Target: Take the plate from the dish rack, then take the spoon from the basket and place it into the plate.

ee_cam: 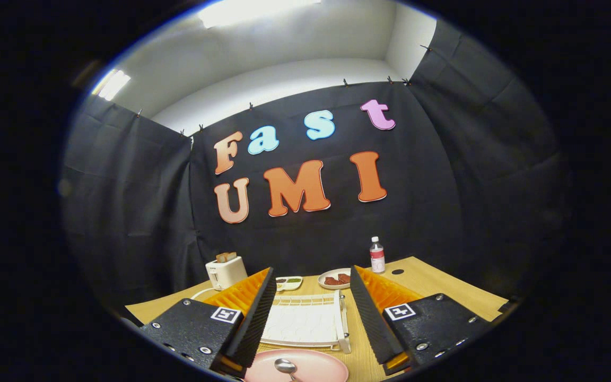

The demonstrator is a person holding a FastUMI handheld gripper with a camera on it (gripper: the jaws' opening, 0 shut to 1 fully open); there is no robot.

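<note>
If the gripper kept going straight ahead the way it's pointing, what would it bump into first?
Probably the white dish rack. The open gripper points forward with the rack lying between and just ahead of its fingers, past the pink plate with the spoon. If it passes above the rack, the dish of food beyond comes next; depth is unclear.

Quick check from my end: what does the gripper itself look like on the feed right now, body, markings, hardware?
The gripper has two black, rough-textured body blocks, each carrying a small square black-and-white marker tag and several silver screws. Orange ribbed panels sit behind the two long, flat, finely ridged fingers. No cables are visible. The jaws stand open, empty.
</note>
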